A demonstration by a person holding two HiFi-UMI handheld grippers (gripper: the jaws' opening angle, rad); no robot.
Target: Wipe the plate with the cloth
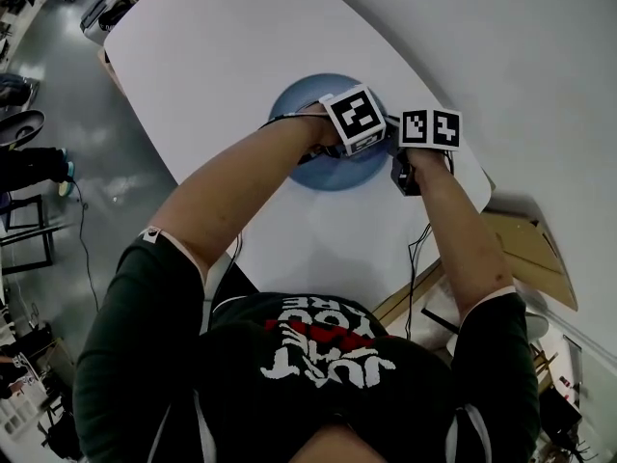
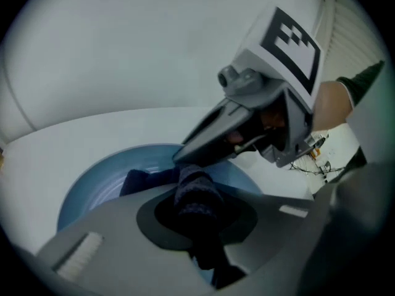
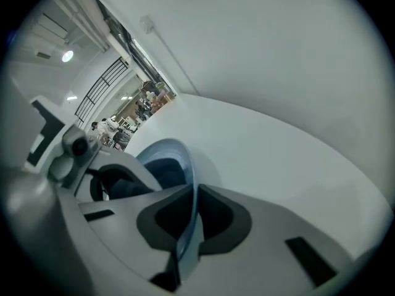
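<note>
A blue plate (image 1: 301, 104) lies on the white table (image 1: 222, 37). My left gripper (image 1: 339, 145) is over the plate, shut on a dark blue cloth (image 2: 197, 193) that hangs between its jaws onto the plate (image 2: 92, 187). My right gripper (image 1: 400, 167) is at the plate's right side. In the right gripper view its jaws are shut on the plate's rim (image 3: 186, 177), which is tilted up on edge. The right gripper (image 2: 247, 128) shows close above the cloth in the left gripper view. The left gripper (image 3: 92, 165) shows behind the plate in the right gripper view.
The table's near edge runs diagonally just below the plate. Cardboard sheets (image 1: 525, 249) and cables lie beyond the table edge at lower right. Grey floor with dark furniture (image 1: 29, 162) is to the left. White table surface extends past the plate.
</note>
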